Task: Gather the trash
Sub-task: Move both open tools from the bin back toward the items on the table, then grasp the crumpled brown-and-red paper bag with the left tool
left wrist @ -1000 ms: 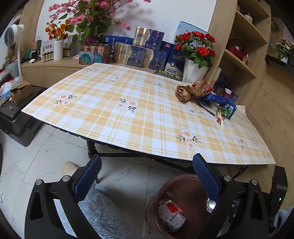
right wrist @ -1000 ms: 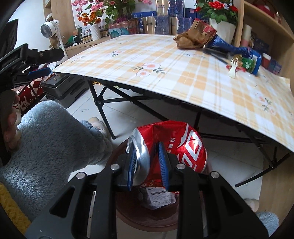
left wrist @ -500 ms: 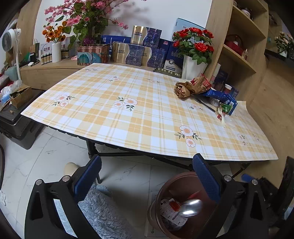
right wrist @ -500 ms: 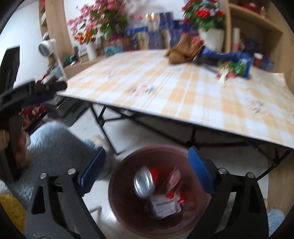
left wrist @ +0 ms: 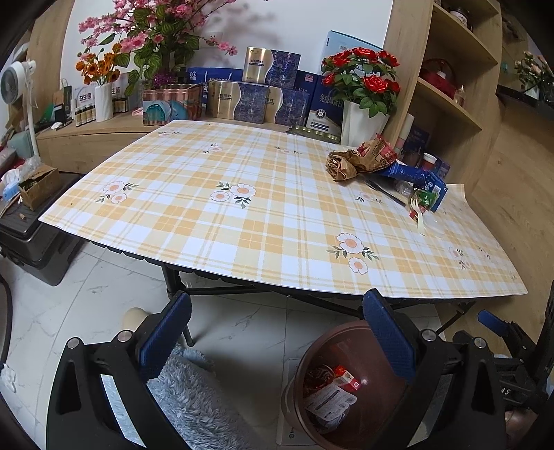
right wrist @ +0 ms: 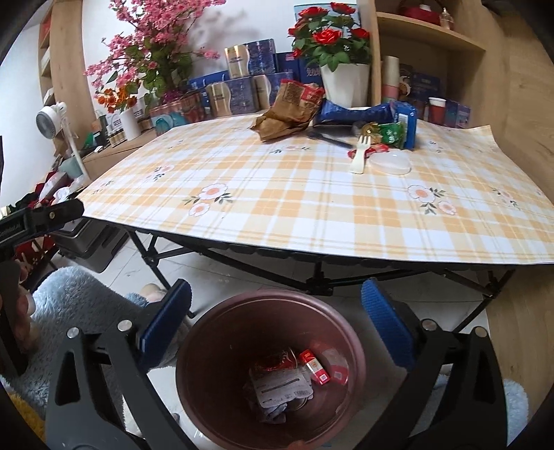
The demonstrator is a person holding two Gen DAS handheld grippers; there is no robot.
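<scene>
Right hand-held gripper (right wrist: 275, 316): your jaws have just sprung wide, nothing between them, over the bin (right wrist: 207, 349) at frame bottom.
Left hand-held gripper (left wrist: 277, 330): wide, empty.
Trash: paper bag (right wrist: 289, 110) and fork (right wrist: 360, 154) on your counter (right wrist: 277, 207), upper right.

I see a folding black-framed table (left wrist: 180, 277) under a yellow-and-white plaid floral cloth (left wrist: 242, 214), standing on white marble-veined floor tiles (left wrist: 69, 311). Behind it: a low light-oak sideboard (left wrist: 86, 138), a white wall (left wrist: 294, 24) and open light-oak shelving (left wrist: 450, 69). Daylight is even. White pedestal fan (left wrist: 14, 83) at far left.
</scene>
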